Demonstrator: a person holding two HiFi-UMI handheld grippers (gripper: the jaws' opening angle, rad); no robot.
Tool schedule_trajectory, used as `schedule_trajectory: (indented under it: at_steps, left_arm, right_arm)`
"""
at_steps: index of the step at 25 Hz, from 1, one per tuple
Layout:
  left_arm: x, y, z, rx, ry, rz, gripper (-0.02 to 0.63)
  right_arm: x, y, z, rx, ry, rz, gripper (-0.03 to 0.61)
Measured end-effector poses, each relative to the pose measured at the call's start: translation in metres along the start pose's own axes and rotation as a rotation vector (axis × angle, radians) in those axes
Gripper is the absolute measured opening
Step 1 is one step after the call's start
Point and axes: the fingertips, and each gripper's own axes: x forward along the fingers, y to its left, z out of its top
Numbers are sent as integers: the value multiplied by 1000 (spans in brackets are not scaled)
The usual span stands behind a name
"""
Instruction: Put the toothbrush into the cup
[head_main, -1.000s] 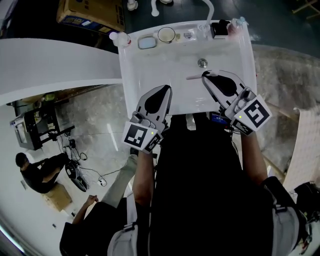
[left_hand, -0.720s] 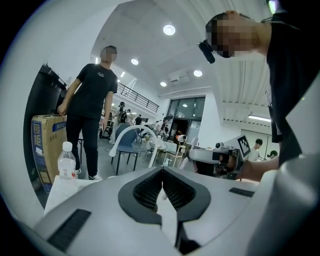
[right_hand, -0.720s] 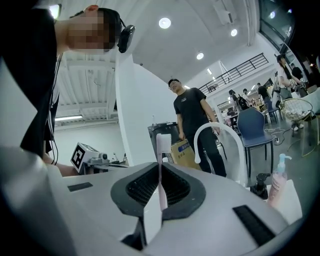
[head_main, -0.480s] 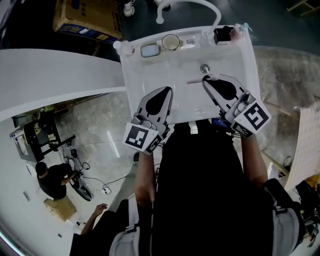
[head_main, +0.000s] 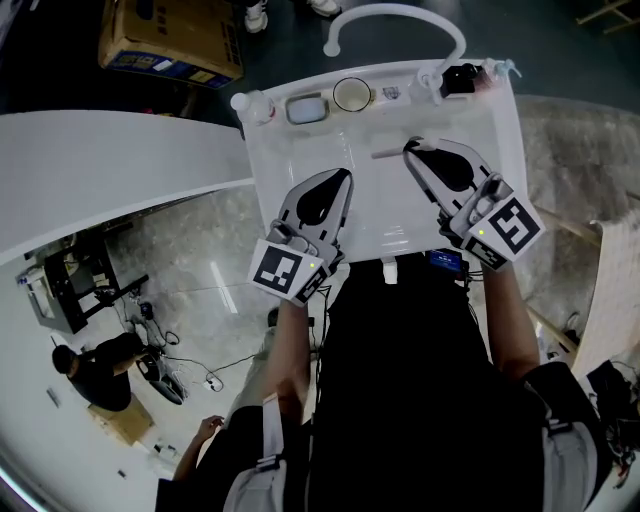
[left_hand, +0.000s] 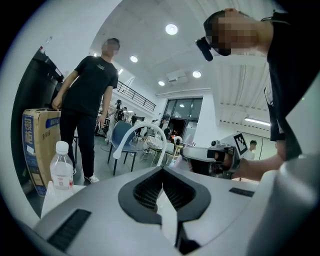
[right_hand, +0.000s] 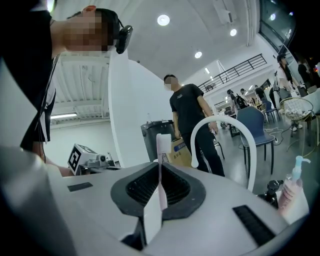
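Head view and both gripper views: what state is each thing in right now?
Right gripper: shut on the toothbrush.
Toothbrush: gripped, held over the sink, not in the cup.
Left gripper: shut, nothing between its jaws.
Cup: upright on the sink's back rim, no brush inside.
Water bottle: upright, capped.
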Motion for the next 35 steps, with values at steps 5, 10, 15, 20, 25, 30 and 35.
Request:
schedule_trajectory:
  at_steps: [5, 10, 15, 20, 25, 30, 35]
  left_arm:
    - [16, 15, -2, 3, 10, -14, 11]
    - [32, 31, -5, 2, 21, -27, 12]
    - [45, 43, -8, 1, 29, -35, 12]
    - [55, 54, -15, -9, 40, -33, 12]
    - [57, 60, -23, -25, 43, -26, 12]
    - [59, 62, -32, -39, 57, -27, 12]
    - [57, 57, -41, -36, 71, -43, 12]
  right_arm:
    - [23, -19, 3, -2, -11, -5, 29]
    - [46, -40, 11, -10, -30, -16, 29]
    - [63, -58, 13, -9, -38, -21, 29]
    - [78, -75, 7, -3, -38, -31, 29]
    - [94, -89, -8, 12, -33, -45, 29]
    - [110, -102, -30, 33, -9, -59, 29]
    - [124, -108, -55, 62, 19, -76, 29]
